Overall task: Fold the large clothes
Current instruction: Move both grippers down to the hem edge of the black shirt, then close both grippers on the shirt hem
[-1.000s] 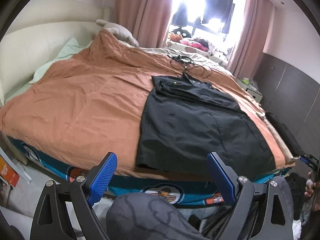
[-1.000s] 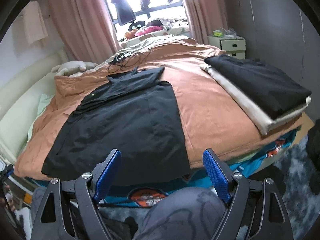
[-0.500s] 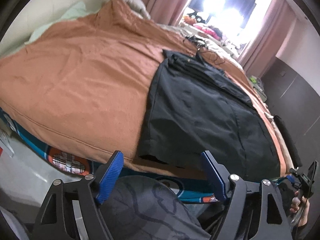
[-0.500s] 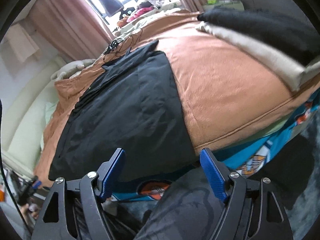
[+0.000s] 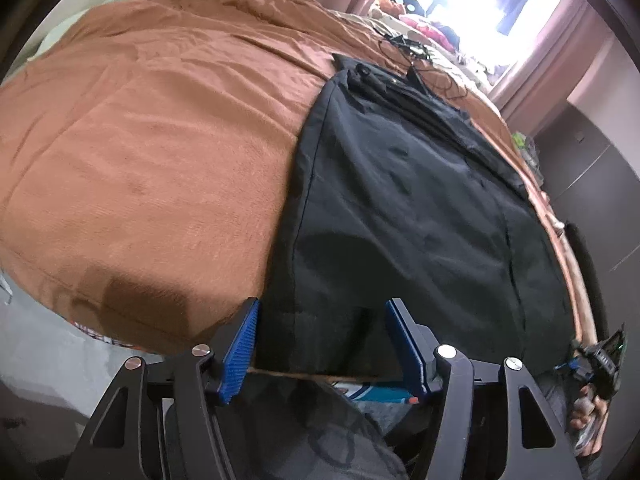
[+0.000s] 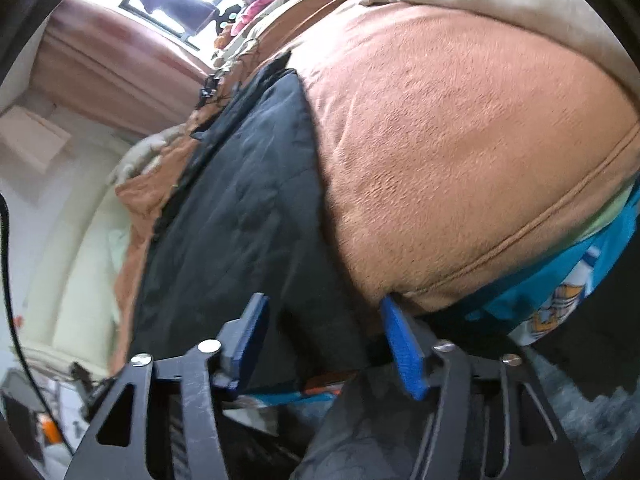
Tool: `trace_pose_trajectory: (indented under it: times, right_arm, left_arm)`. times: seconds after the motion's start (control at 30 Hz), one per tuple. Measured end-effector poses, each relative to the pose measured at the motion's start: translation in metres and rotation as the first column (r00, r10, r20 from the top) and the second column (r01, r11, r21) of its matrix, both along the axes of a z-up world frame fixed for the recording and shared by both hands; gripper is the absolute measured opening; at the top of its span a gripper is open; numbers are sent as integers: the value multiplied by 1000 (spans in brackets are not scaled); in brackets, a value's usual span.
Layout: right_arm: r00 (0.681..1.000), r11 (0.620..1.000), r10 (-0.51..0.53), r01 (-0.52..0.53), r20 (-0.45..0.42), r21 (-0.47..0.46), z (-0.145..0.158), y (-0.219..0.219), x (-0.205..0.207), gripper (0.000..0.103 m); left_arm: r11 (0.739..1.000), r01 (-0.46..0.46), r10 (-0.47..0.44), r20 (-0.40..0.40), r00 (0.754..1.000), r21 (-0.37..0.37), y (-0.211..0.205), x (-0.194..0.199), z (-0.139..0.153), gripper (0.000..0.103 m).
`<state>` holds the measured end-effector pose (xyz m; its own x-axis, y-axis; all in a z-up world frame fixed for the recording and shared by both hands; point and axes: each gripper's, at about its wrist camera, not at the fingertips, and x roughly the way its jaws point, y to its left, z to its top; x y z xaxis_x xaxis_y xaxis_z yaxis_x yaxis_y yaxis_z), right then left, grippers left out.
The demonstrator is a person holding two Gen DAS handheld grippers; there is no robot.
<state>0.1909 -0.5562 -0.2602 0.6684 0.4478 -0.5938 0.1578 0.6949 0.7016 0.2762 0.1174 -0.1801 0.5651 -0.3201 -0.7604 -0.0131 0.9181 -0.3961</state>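
Note:
A large black garment lies spread flat on the orange-brown bed cover, its hem at the near bed edge. My left gripper is open, its blue pads on either side of the garment's near left hem corner. In the right wrist view the same garment runs away from me. My right gripper is open around the near right hem corner, where the garment meets the cover. Neither gripper is closed on cloth.
A folded stack of clothes lies at the bed's far right edge. Black cables lie beyond the garment's collar. A teal patterned sheet hangs below the cover. The person's knee is under the grippers.
Both grippers have moved forward and down to the bed edge, from well in front of it to straddling the garment's near hem corners. Both stay open.

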Motion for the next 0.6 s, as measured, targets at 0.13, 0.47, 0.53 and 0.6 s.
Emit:
trace_pose_trajectory:
  times: [0.13, 0.47, 0.53, 0.6]
  right_arm:
    - [994, 987, 35, -51, 106, 150, 7, -4, -11, 44]
    - [997, 986, 58, -65, 54, 153, -3, 15, 4, 44]
    - [997, 986, 59, -66, 53, 152, -4, 21, 7, 44]
    - [997, 986, 49, -58, 66, 153, -1, 24, 10, 32]
  left_arm:
    - [988, 28, -26, 10, 1000, -154, 8, -3, 5, 59]
    - [967, 4, -5, -5, 1000, -254, 19, -7, 5, 59]
    - [963, -17, 10, -26, 1000, -268, 21, -5, -1, 59]
    - [961, -31, 21, -37, 999, -276, 22, -2, -5, 58]
